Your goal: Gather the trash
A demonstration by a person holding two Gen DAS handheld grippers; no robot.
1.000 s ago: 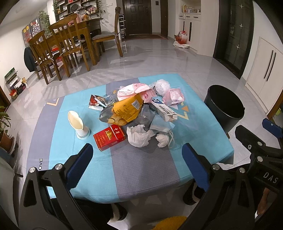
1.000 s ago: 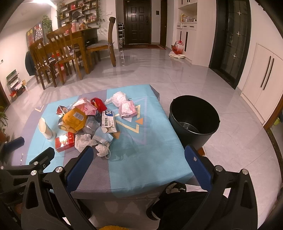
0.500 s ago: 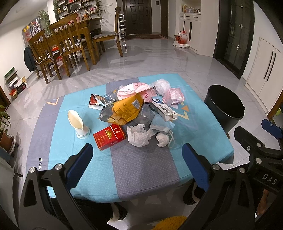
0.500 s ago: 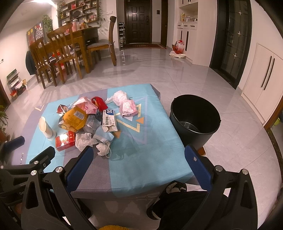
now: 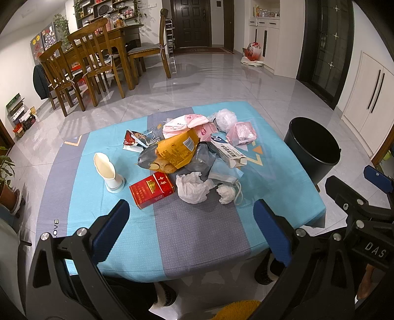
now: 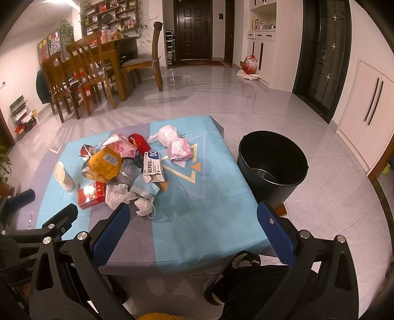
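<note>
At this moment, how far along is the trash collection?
Barely started. Done: little to show; the black bin holds only something pale at the bottom. In hand: nothing; the left gripper and right gripper are open, short of the table. Left: the whole pile, including the red box, crumpled tissue, yellow bag and paper cup.

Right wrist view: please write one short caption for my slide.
Open right gripper above the table edge, facing a trash pile with a red cigarette pack, beside an empty-looking black bucket.

A wooden dining table (image 5: 118,37) with chairs (image 5: 98,61) stands beyond, near a dark door (image 5: 190,23) (closed).
</note>
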